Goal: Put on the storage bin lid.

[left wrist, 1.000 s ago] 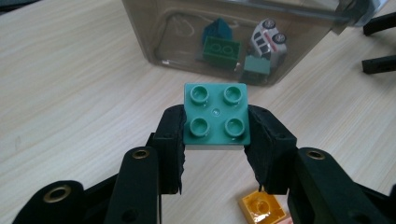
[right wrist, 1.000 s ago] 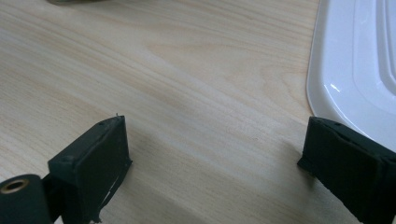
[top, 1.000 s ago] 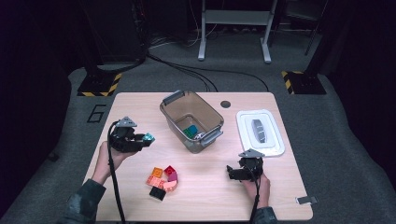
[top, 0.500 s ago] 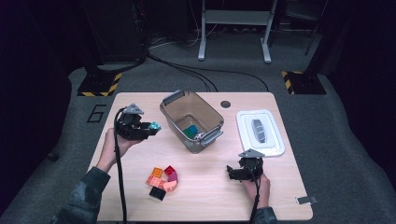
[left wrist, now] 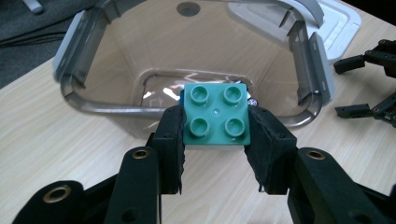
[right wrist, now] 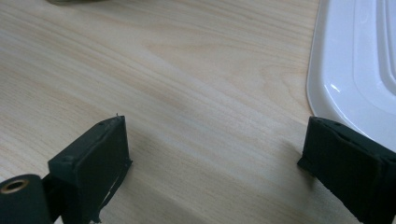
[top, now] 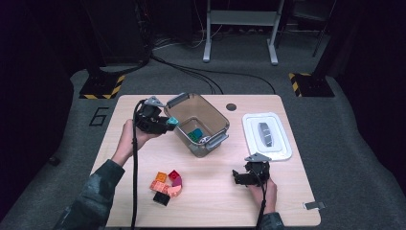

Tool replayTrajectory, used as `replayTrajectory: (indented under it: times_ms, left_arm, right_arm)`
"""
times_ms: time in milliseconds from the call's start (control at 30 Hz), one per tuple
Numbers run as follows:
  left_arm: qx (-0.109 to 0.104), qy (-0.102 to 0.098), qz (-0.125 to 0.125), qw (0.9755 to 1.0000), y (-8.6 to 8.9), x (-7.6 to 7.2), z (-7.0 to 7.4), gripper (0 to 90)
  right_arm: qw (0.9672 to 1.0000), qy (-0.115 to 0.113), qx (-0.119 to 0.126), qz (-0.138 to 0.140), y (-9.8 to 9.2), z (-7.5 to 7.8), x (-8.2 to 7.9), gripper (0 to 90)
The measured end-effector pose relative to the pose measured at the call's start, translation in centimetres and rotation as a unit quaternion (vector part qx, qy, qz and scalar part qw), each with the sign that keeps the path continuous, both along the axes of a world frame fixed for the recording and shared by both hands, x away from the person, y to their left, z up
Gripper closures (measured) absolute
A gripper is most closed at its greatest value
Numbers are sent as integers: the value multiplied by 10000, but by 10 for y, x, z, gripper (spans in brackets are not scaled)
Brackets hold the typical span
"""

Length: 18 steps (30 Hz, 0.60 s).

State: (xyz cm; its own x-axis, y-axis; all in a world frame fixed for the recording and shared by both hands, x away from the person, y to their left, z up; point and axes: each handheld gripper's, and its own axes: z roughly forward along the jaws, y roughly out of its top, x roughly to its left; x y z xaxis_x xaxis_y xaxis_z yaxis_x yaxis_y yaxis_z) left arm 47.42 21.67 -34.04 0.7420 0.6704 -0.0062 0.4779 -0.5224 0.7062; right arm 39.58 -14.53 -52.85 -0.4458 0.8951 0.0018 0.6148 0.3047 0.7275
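My left gripper [top: 167, 123] is shut on a teal four-stud brick [left wrist: 215, 114], held just at the left rim of the clear grey bin [top: 197, 123]. Seen along its jaws, the brick [top: 172, 121] hangs in front of the bin's near wall [left wrist: 187, 60]. Inside the bin lie a teal brick [top: 195, 134] and a small pale piece. My right gripper [top: 238, 178] rests low over the table near the front right, its jaws wide open with only bare wood between them [right wrist: 215, 154].
A pile of loose bricks [top: 166, 186] in red, orange, pink and black lies at the front left of the wooden table [top: 287, 201]. The white bin lid [top: 266, 135] sits to the right of the bin, its edge [right wrist: 345, 70] close to my right gripper.
My left gripper has risen and moved right and away from the person with the teal brick, from over the table's left part to the bin's rim. The right gripper has kept still.
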Motion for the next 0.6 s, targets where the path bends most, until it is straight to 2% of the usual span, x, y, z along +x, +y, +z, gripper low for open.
replayTrajectory:
  times_ms: [367,600]
  left_arm:
    - [31,35,-222,9997,-32,4,1,590]
    - [64,203,-339,9992,-51,8,-10,589]
  right_arm:
    - [10000,-2,2,-1,0,0,0,64]
    - [10000,-4,0,3,0,0,0,63]
